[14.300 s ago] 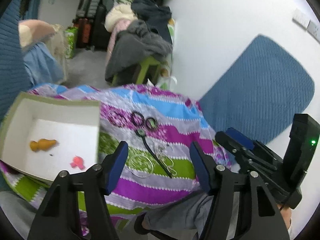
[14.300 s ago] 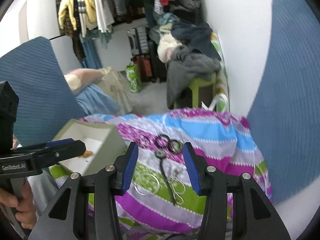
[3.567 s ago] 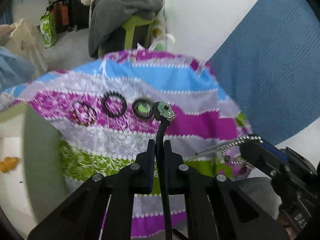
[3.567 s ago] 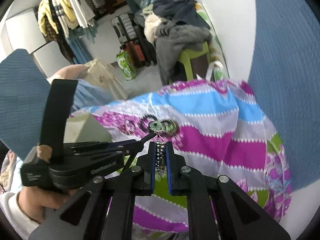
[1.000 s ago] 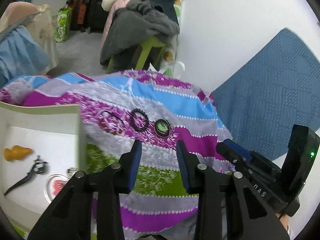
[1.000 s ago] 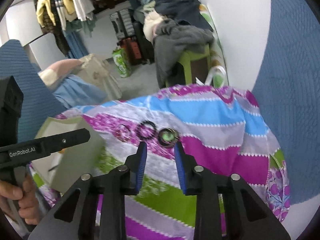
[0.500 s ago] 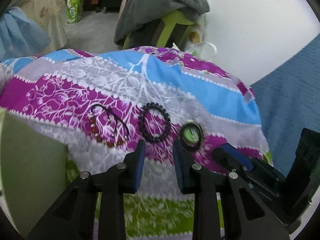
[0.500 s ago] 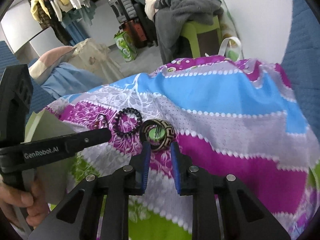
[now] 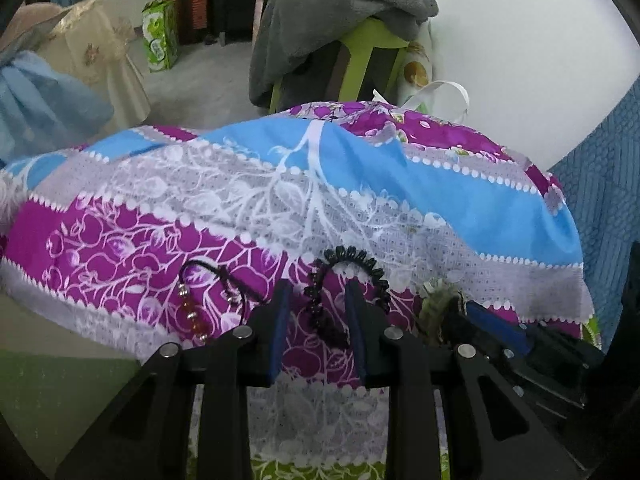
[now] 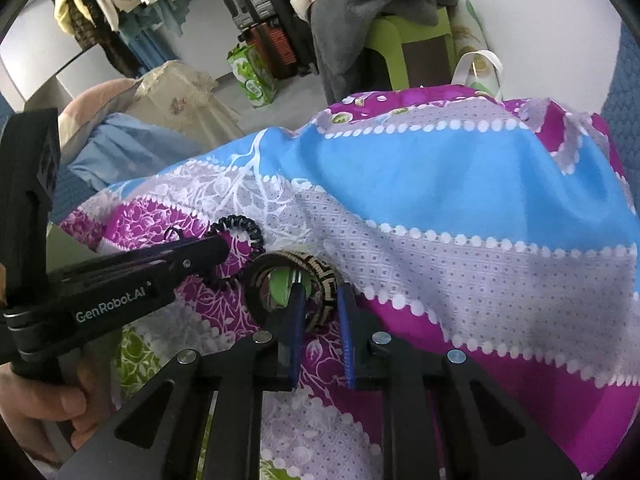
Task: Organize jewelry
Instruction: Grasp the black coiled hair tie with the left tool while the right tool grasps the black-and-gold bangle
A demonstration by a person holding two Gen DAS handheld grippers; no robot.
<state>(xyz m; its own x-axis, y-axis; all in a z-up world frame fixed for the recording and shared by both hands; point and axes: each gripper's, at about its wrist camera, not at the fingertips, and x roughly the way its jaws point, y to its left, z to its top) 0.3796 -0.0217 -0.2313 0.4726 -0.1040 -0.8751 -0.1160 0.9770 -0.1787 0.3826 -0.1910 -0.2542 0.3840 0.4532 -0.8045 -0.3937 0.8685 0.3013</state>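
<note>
Three bracelets lie in a row on the striped cloth (image 9: 360,184). My left gripper (image 9: 318,292) points down at the black coil bracelet (image 9: 352,264); its jaws are closing with the coil's left side between them, pads apart from it. Left of it lies a cord bracelet with amber beads (image 9: 192,308). My right gripper (image 10: 320,300) is closing on the patterned bangle (image 10: 316,270), one finger inside the ring and one outside, pads against its rim. The right wrist view also has the left gripper (image 10: 216,250) beside the coil bracelet (image 10: 244,224).
The box's grey-green wall (image 9: 60,380) stands at the lower left. Beyond the cloth are a green stool (image 9: 376,44) heaped with grey clothes, a blue cushion (image 9: 612,184) by the white wall and suitcases on the floor. A hand (image 10: 40,408) holds the left gripper.
Both grippers have come down close to the cloth and their jaws have narrowed. The left now straddles the black coil and the right the bangle's rim.
</note>
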